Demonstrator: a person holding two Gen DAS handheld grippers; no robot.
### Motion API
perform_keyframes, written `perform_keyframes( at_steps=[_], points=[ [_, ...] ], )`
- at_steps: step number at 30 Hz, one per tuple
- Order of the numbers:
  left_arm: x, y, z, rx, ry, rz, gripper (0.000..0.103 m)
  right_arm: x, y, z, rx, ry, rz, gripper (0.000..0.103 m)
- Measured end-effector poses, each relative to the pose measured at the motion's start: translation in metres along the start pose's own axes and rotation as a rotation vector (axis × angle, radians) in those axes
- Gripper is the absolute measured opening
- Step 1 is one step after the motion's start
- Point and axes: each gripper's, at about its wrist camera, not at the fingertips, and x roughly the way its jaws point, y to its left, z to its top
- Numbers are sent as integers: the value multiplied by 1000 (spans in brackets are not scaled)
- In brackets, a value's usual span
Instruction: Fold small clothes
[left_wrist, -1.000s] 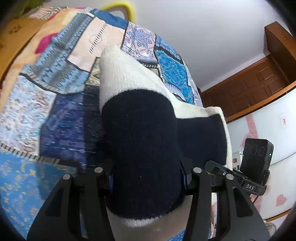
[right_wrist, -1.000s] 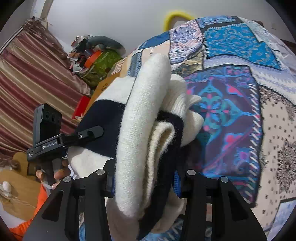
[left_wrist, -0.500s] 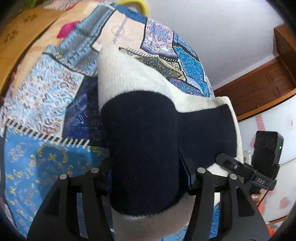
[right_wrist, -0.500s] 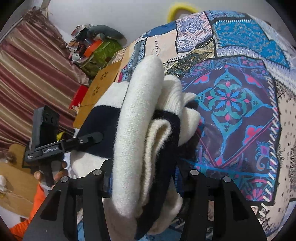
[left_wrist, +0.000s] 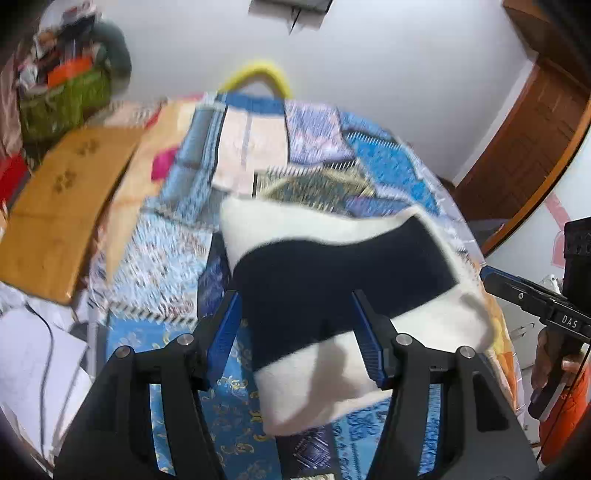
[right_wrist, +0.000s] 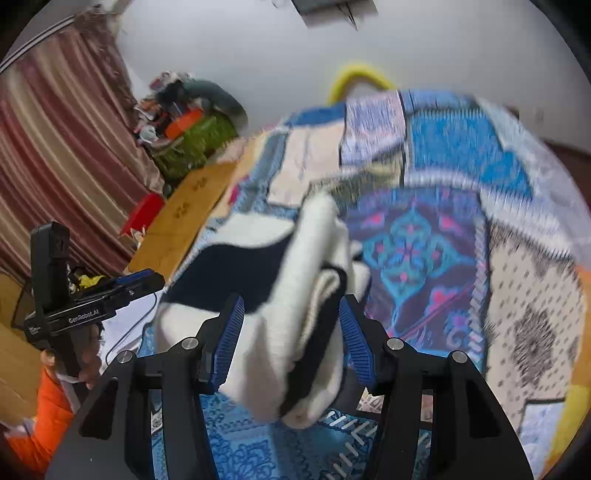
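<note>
A folded cream and navy knit sweater (left_wrist: 332, 266) lies on the patchwork quilt (left_wrist: 177, 240). My left gripper (left_wrist: 297, 336) hovers above its near end, open, with the blue pads (left_wrist: 225, 328) clear of the wool. In the right wrist view the sweater's (right_wrist: 229, 266) layered folded edge faces me. My right gripper (right_wrist: 291, 339) is open around that edge, pads not pressing. Each gripper shows in the other's view: the right gripper (left_wrist: 535, 302) at the sweater's right side, the left gripper (right_wrist: 92, 295) at its left, both hand-held.
A wooden board (left_wrist: 62, 206) lies along the bed's left side. A green basket of clutter (left_wrist: 62, 103) stands behind it and a striped curtain (right_wrist: 55, 147) hangs there. A yellow hoop (left_wrist: 255, 74) rises at the bed's far end. Papers and a cable (left_wrist: 37, 362) lie left.
Both grippers have let go of the sweater, widened their jaws and drawn back and up. The sweater now rests folded on the quilt. The views are motion-blurred.
</note>
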Motion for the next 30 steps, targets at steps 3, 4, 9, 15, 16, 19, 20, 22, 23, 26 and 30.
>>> perform_keyframes(
  at_steps=[3, 4, 9, 15, 16, 19, 20, 22, 23, 26, 30],
  points=[
    [-32, -15, 4, 21, -90, 24, 58, -23, 18, 3, -60, -82, -13, 51],
    [-44, -21, 6, 29, -123, 27, 58, -29, 24, 3, -76, -108, -15, 51],
    [-103, -49, 6, 84, -293, 40, 58, -71, 59, 3, -165, -270, -23, 51],
    [-159, -80, -6, 134, -462, 58, 58, -120, 90, -7, -222, -458, -31, 51],
    [-165, -85, -9, 142, -482, 63, 58, -126, 94, -8, -226, -480, -30, 51],
    [-185, -98, -20, 164, -554, 81, 59, -140, 104, -15, -246, -532, -42, 51],
    [-191, -101, -24, 167, -571, 89, 59, -144, 108, -18, -256, -549, -52, 51],
    [-199, -107, -32, 172, -609, 109, 60, -150, 114, -23, -264, -568, -62, 52],
    [-203, -110, -36, 172, -621, 113, 61, -151, 115, -25, -264, -573, -62, 52],
    [-210, -114, -44, 175, -644, 121, 67, -152, 115, -30, -259, -576, -77, 59],
    [-214, -120, -54, 179, -658, 126, 75, -152, 112, -34, -246, -578, -101, 73]
  ],
)
